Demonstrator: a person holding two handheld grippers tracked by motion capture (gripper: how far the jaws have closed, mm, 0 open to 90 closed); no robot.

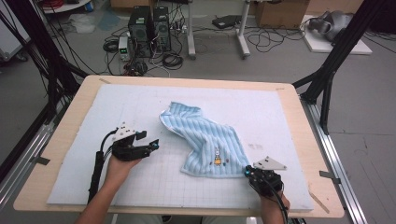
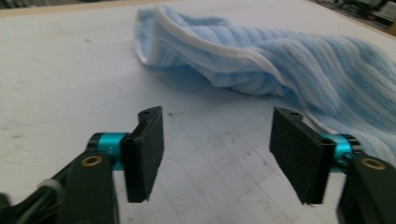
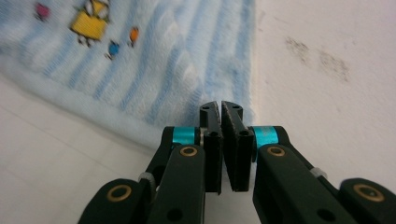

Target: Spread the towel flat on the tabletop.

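Left gripper (image 2: 215, 154) stood wide beside the striped towel (image 1: 210, 140); right gripper (image 3: 220, 112) fingers pinched shut at its corner.

It was a lab: computer towers (image 1: 149, 30) and tangled cables (image 1: 170, 58) sat on the grey floor (image 1: 280, 60) beyond the table (image 1: 299, 121), with black frame struts (image 1: 338, 56) at right.
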